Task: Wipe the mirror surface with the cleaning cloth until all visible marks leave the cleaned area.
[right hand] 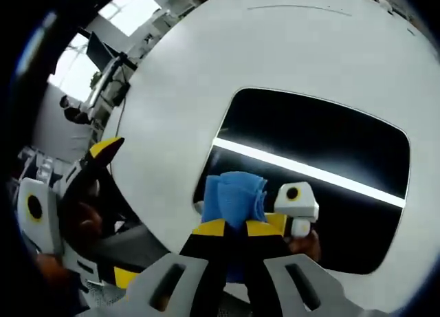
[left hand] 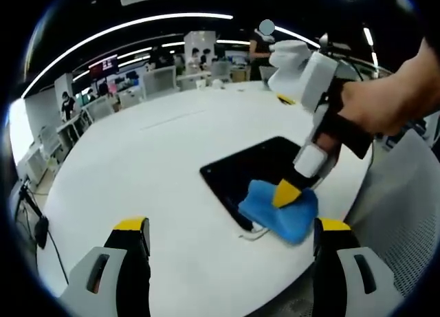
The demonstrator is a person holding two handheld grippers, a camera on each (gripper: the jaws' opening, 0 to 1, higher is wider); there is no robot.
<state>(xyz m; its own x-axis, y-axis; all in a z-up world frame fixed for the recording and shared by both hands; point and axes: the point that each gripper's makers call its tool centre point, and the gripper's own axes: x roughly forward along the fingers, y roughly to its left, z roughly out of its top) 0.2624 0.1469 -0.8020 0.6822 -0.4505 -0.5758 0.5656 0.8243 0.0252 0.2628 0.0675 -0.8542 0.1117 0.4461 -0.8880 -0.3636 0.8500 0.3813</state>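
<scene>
ok, right claw [right hand: 236,227] is clamped on the blue cleaning cloth [right hand: 236,195], which bunches up just ahead of its yellow tips and presses on the near edge of the mirror [right hand: 316,145]. in the left gripper view the same cloth [left hand: 280,212] sits on the mirror's near corner [left hand: 254,167], between the two claws. left claw [left hand: 230,236] hangs wide and empty over the white counter [left hand: 158,152], just short of the mirror.

most of the glass lies beyond the cloth, so i'd judge the wipe barely started. can't make out marks on it, only a bright light reflection. suggest flat, overlapping passes outward from the tips, light pressure. mirror looks loose on the counter, so the left claw could steady its near edge if it slides.
</scene>
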